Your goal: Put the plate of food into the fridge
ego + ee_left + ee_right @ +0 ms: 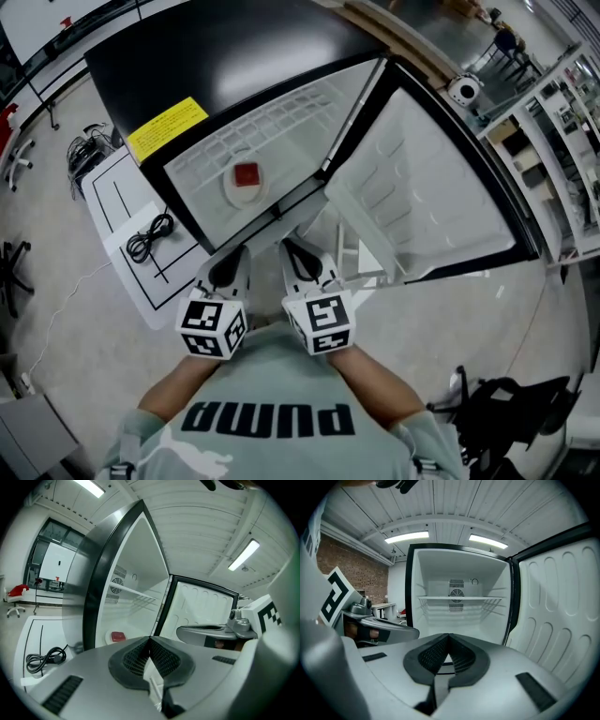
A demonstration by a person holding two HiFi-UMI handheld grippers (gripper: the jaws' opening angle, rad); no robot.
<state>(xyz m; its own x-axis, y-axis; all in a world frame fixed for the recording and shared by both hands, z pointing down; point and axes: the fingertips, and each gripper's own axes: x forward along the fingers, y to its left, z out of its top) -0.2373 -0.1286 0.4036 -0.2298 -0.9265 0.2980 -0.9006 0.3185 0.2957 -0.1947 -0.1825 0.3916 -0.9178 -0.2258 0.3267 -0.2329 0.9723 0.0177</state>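
Note:
The black fridge (216, 56) stands with its door (441, 178) swung wide to the right. On its white floor sits a white plate (231, 192) with a red piece of food (247, 174); in the left gripper view the plate (108, 640) and the food (118, 635) show low inside. My left gripper (228, 267) and right gripper (300, 261) hang side by side just outside the fridge opening, both shut and holding nothing. In the left gripper view the pads of the left gripper (150, 640) meet. Those of the right gripper (448, 638) meet too, below a wire shelf (459, 599).
A coiled black cable (150, 236) lies on a white board on the floor, left of the fridge. A black chair or bag (506, 412) stands at the lower right. Shelving units (562, 141) line the far right, behind the open door.

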